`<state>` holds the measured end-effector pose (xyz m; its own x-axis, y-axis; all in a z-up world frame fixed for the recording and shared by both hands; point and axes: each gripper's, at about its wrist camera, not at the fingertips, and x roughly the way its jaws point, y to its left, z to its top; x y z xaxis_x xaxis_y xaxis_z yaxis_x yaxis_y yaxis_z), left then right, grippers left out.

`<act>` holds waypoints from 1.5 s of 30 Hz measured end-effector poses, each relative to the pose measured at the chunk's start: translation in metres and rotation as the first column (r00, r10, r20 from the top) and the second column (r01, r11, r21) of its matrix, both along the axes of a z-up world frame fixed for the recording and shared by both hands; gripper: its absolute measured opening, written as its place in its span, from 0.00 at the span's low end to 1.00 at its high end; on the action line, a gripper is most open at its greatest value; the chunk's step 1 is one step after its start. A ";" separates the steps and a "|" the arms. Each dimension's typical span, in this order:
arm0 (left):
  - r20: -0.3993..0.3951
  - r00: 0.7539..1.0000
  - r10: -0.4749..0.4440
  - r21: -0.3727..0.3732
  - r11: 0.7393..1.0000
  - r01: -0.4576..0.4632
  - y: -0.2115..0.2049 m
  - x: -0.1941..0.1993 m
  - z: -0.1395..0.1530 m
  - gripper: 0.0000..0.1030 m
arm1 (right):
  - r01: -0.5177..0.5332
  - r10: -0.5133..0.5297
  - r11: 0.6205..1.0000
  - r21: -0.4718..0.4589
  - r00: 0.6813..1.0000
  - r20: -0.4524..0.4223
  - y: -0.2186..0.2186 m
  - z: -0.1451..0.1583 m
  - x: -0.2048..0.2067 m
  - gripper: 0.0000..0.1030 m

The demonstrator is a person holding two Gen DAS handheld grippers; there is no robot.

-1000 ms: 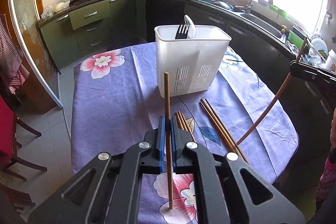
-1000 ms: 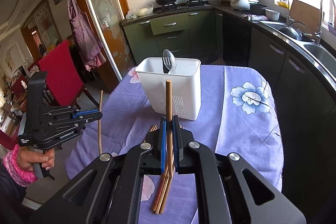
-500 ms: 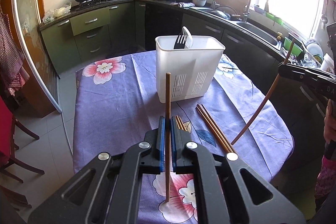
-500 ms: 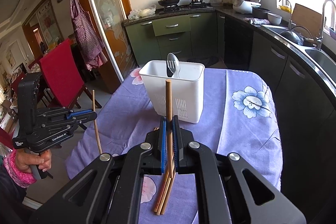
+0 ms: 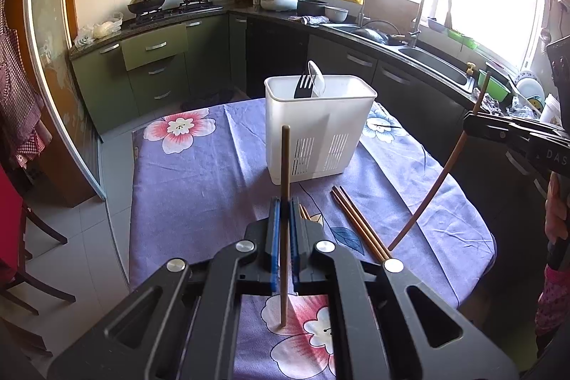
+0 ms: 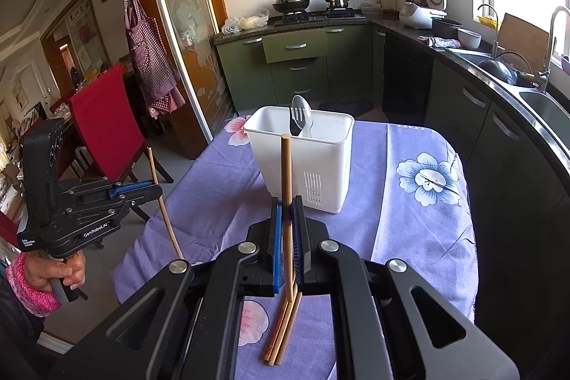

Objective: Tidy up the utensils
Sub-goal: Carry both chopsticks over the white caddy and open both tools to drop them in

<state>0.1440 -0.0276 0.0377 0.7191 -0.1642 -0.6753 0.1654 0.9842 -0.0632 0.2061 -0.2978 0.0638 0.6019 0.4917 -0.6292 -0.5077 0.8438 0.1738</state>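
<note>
My left gripper (image 5: pixel 284 205) is shut on a wooden chopstick (image 5: pixel 285 159) that stands upright above the purple flowered tablecloth (image 5: pixel 199 187). My right gripper (image 6: pixel 286 205) is shut on another chopstick (image 6: pixel 286 166), also upright. A white utensil holder (image 5: pixel 320 130) stands ahead of both, with a spoon (image 5: pixel 317 81) and a black slotted spatula in it. Several loose chopsticks (image 5: pixel 359 227) lie on the cloth in front of the holder. In the right wrist view the left gripper (image 6: pixel 156 192) hovers off the table's left edge. The left wrist view shows the right gripper (image 5: pixel 467 127) off the right edge.
The table is oval, its rim (image 5: pixel 488 237) close on the right. A red chair (image 6: pixel 103 127) stands to the left. Green cabinets, a stove with a wok (image 6: pixel 290 2) and a sink counter (image 5: pixel 427 63) ring the room. A hand in a pink sleeve (image 6: pixel 32 284) holds the left gripper.
The left gripper with its chopstick has risen a little and tilted up slightly, so the holder sits lower in its view. The right gripper has hardly moved. Both grips are unchanged.
</note>
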 end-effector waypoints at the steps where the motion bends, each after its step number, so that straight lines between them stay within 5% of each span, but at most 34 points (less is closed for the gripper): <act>1: 0.003 1.000 0.001 -0.001 1.000 -0.001 0.000 0.000 0.001 0.05 | -0.001 0.001 1.000 0.000 1.000 0.000 0.000 0.000 0.001 0.06; 19: 0.069 0.997 -0.019 -0.018 1.000 0.020 -0.002 -0.002 0.032 0.05 | -0.012 0.011 1.000 0.022 1.000 0.025 0.003 0.019 0.011 0.06; 27: 0.137 0.988 -0.065 -0.043 0.997 0.071 -0.008 0.014 0.092 0.05 | -0.001 -0.007 0.998 0.068 0.994 0.113 0.000 0.085 0.034 0.06; 36: 0.312 0.949 -0.052 -0.034 0.997 0.066 -0.018 0.053 0.170 0.05 | 0.067 -0.097 0.988 0.141 0.973 0.211 -0.004 0.157 0.093 0.06; 40: 0.332 0.942 -0.040 -0.040 0.998 0.057 -0.024 0.090 0.171 0.05 | 0.090 -0.110 0.988 0.122 0.979 0.171 0.004 0.145 0.135 0.06; 45: 0.253 0.967 -0.023 -0.048 0.998 0.036 -0.029 0.137 0.133 0.05 | 0.088 -0.096 0.993 0.080 0.991 0.095 0.017 0.098 0.170 0.07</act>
<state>0.2808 -0.0569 0.1710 0.8592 -0.2181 -0.4628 0.2116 0.9751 -0.0667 0.3760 -0.2807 0.1622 0.7038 0.4751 -0.5281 -0.4462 0.8741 0.1917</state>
